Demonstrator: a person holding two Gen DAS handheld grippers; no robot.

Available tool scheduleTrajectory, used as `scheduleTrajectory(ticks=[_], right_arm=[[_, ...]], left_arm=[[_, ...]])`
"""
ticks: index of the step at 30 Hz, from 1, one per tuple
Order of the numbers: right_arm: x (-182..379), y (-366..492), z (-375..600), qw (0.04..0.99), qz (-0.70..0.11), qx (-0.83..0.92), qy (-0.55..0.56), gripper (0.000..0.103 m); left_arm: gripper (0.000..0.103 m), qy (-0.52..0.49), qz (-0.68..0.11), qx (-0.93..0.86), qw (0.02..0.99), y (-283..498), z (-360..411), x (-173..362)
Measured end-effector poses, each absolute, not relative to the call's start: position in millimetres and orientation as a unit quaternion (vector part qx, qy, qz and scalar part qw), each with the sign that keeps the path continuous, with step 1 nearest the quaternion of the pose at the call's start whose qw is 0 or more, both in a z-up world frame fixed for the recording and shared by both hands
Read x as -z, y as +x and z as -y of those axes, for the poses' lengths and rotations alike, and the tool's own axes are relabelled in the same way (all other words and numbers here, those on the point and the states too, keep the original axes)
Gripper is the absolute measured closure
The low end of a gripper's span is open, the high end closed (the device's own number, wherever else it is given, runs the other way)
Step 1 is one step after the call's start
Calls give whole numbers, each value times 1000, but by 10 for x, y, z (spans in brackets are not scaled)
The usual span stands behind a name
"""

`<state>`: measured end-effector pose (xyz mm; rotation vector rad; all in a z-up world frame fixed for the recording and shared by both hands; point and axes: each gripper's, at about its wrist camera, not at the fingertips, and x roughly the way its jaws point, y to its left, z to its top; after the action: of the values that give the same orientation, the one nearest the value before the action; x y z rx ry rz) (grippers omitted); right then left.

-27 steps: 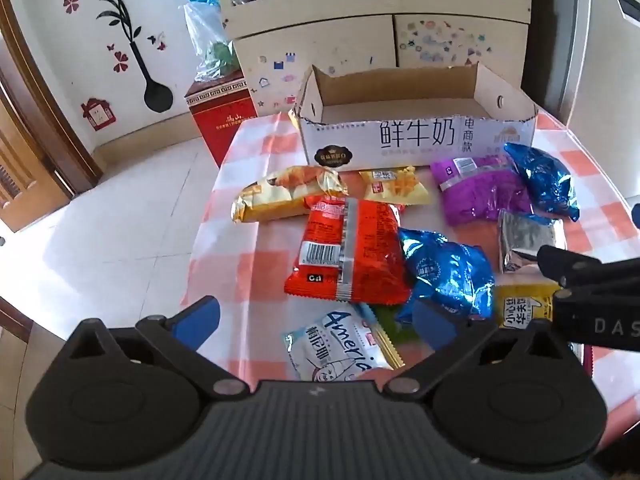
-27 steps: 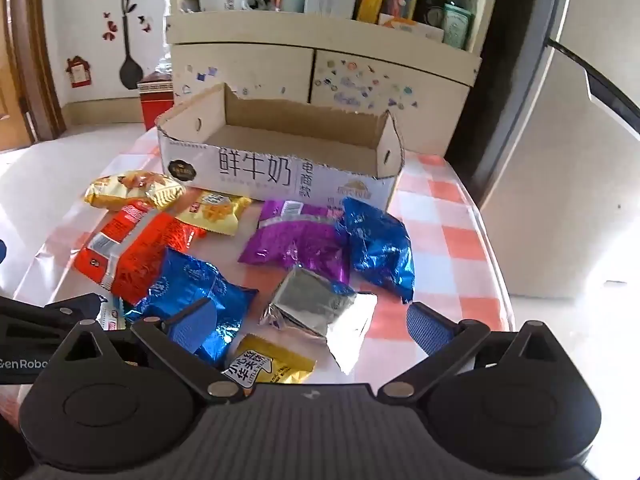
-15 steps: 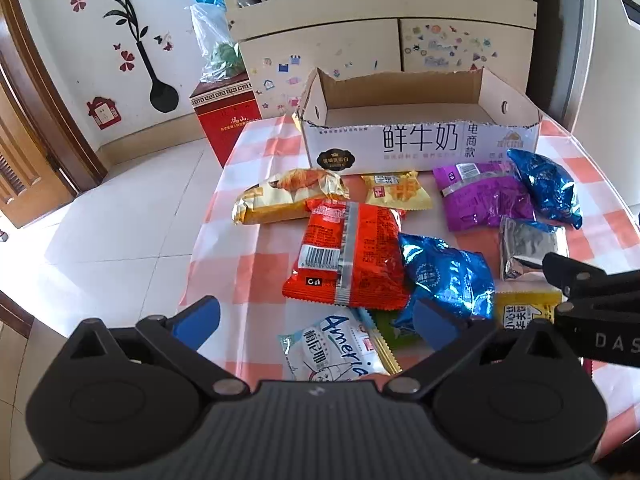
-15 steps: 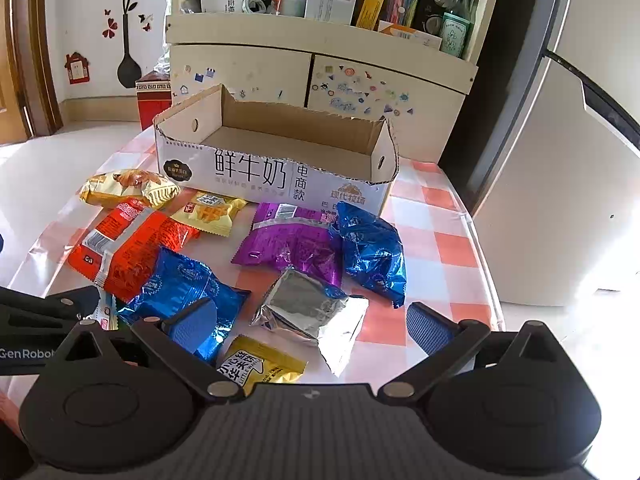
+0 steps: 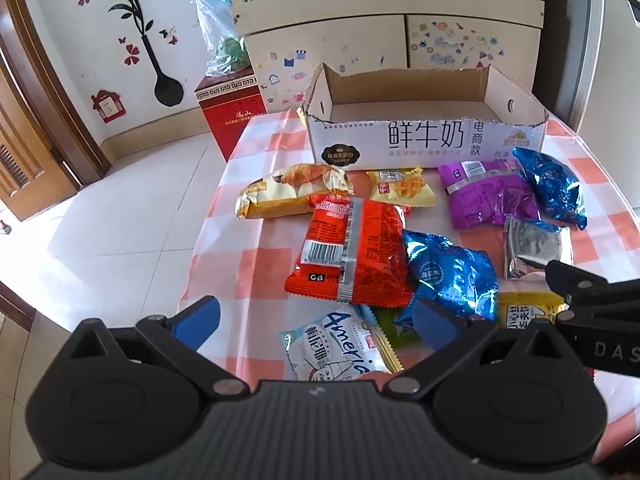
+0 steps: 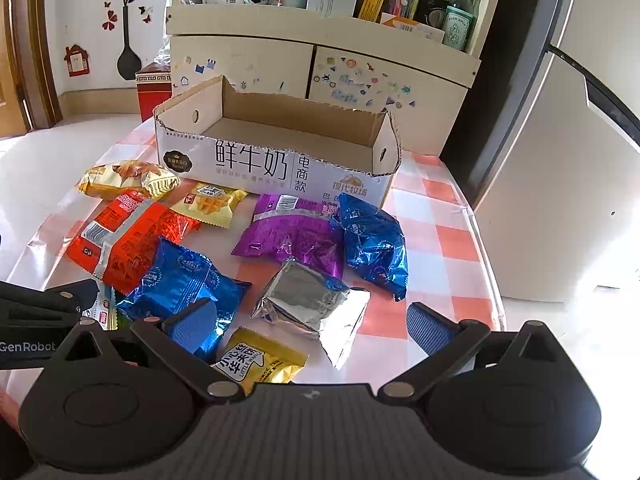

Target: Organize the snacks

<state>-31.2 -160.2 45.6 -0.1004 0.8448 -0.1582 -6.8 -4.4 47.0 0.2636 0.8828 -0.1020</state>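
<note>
Right wrist view: the right gripper (image 6: 312, 324) hovers with its jaws spread wide and empty above the near edge of the checked table (image 6: 448, 240), the silver foil packet (image 6: 308, 304) and small yellow packet (image 6: 260, 360) lying just below. The left gripper (image 5: 316, 316), likewise spread and empty, hangs over the white-and-blue packet (image 5: 336, 348) at the near edge, with the red packet (image 5: 352, 252) and a blue foil bag (image 5: 448, 272) just beyond. The bags look light, soft and air-puffed, their foil likely slippery; a pinch on a crimped end seam would probably hold best without crushing. At the far edge the open cardboard box (image 6: 280, 168) appears empty, though its near wall hides part of the floor.
</note>
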Motion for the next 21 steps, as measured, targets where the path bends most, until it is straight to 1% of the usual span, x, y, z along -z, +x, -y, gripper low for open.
scheduleTrajectory(ticks=[3,9,17,21], right_arm=[[-447,-322,1603,910,-404,79,-46,0],[-402,-351,1649,902,-422,81,-48,0],[-274,-556,1953,868,-494,45,-19,0],[-146,-611,1970,848,-527,41,-31,0]], left_arm=[[1,126,-427,51,894,-66,44,-470],[1,131,-428,50,893,-68,32,-465],[1,127,-442,45,887,-43,-105,-405],[1,133,-451,35,882,-13,-130,-317]])
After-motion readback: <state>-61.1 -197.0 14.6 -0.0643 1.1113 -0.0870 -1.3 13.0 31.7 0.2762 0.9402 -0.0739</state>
